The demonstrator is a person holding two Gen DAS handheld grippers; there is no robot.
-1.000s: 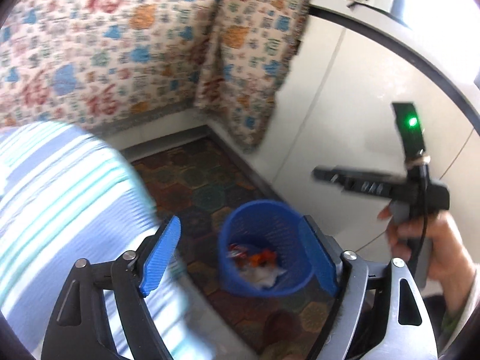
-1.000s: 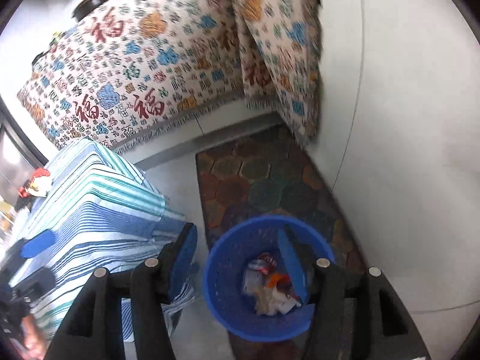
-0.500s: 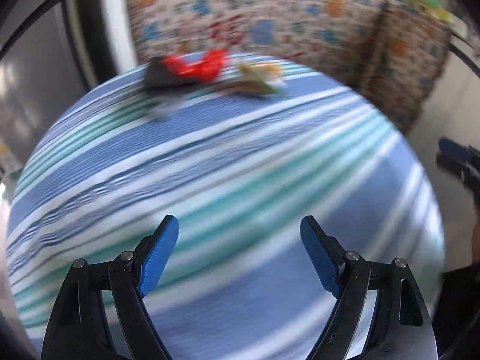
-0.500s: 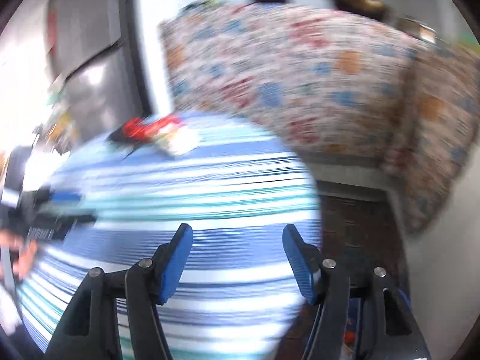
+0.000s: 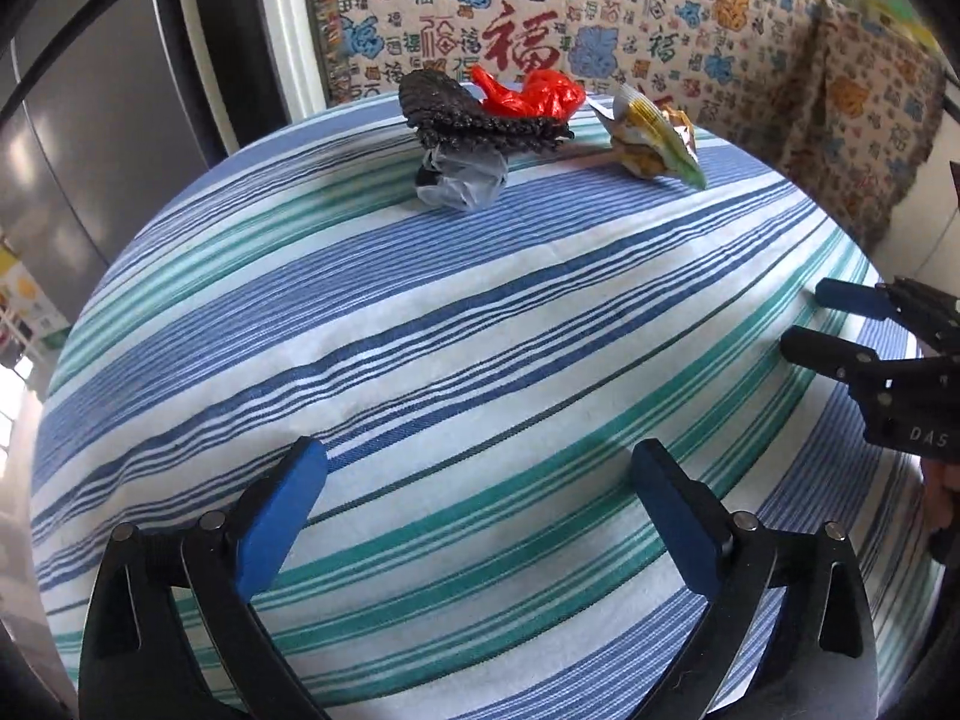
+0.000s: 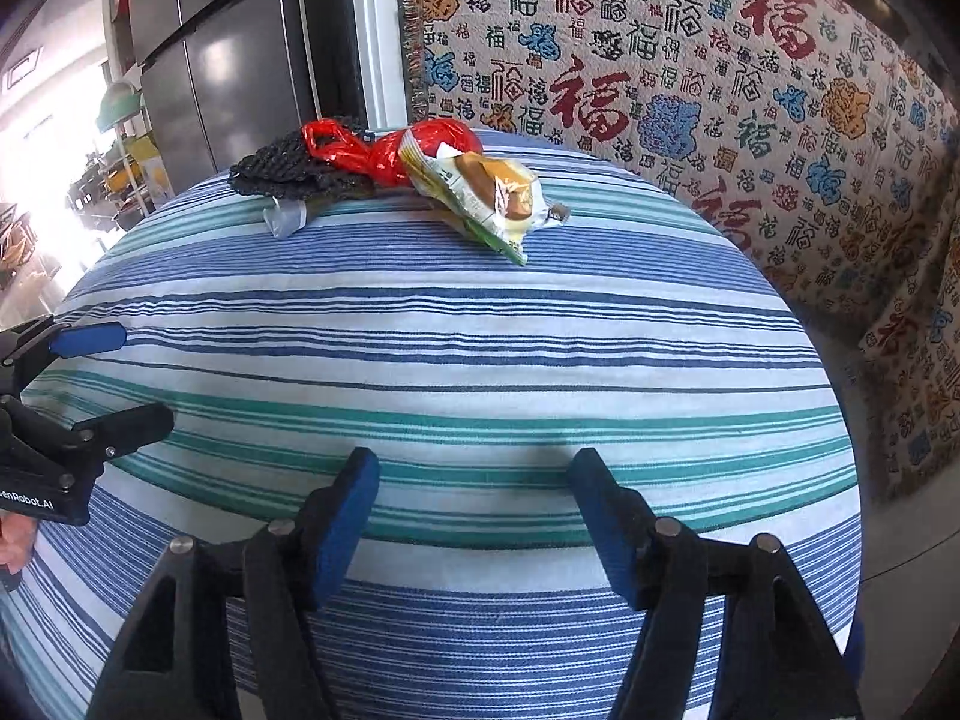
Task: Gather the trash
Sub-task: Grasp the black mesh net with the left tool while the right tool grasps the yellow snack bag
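Trash lies at the far side of a round table with a striped cloth (image 5: 480, 324) (image 6: 456, 360): a red plastic bag (image 5: 531, 93) (image 6: 384, 153), a black knobbly piece (image 5: 462, 114) (image 6: 282, 174), a crumpled clear wrap (image 5: 462, 180) (image 6: 285, 217) and a yellow-green snack wrapper (image 5: 654, 135) (image 6: 480, 192). My left gripper (image 5: 477, 483) hovers over the near part of the cloth, its jaws opening with nothing between them. My right gripper (image 6: 474, 489) is also over the near cloth, jaws opening and empty. Each gripper shows at the edge of the other's view, the right gripper (image 5: 840, 324) and the left gripper (image 6: 108, 375).
A patterned blanket (image 5: 600, 12) (image 6: 690, 78) hangs behind the table. A dark steel fridge (image 5: 90, 120) (image 6: 228, 60) stands at the left. Floor (image 6: 888, 540) drops away past the table's right edge. A hand (image 6: 15, 534) holds the left gripper.
Both views swung from the blue trash basket on the floor to the striped table. Both sets of jaws stand wider than before. The trash pile is now sharp and nearer.
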